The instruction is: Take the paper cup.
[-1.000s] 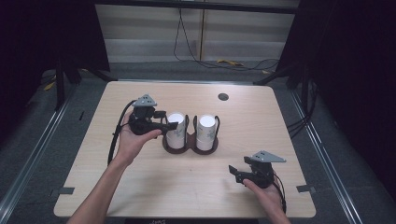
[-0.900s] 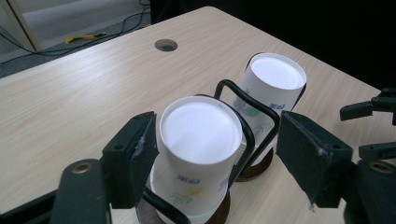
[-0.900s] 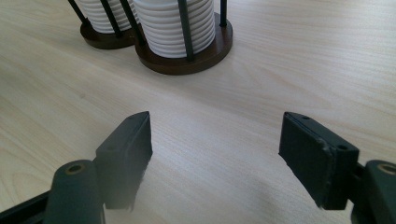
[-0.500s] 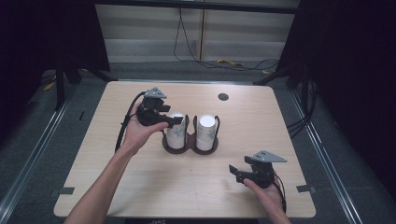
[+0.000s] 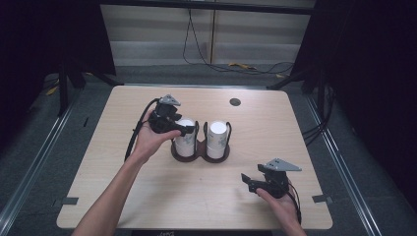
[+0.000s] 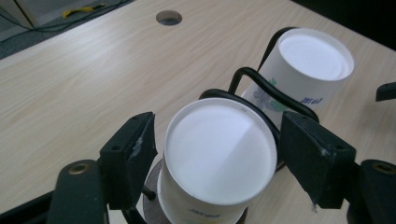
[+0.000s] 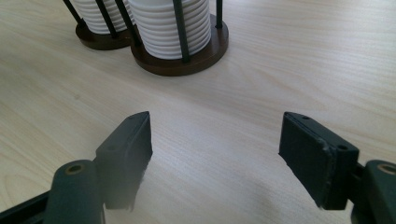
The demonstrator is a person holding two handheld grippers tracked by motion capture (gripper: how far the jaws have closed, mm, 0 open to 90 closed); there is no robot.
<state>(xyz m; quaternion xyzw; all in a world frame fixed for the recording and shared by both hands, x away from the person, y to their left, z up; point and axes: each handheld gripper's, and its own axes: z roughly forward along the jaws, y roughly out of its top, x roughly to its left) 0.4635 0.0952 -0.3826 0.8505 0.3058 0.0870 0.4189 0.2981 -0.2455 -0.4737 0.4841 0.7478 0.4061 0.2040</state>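
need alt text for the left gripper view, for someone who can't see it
The left gripper is open, one black jaw on each side of an upside-down white paper cup stack in a dark wire holder. A second cup stack stands behind it on the light wooden table.

Wooden table (image 5: 123, 196); dark cup holder (image 5: 199, 152) at centre, 2 cup stacks.

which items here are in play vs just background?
In play:
- left tongs, open around the near cup stack
- far cup stack
- wire cup holder

Background:
- right tongs, open over bare table
- grommet hole
- floor cables
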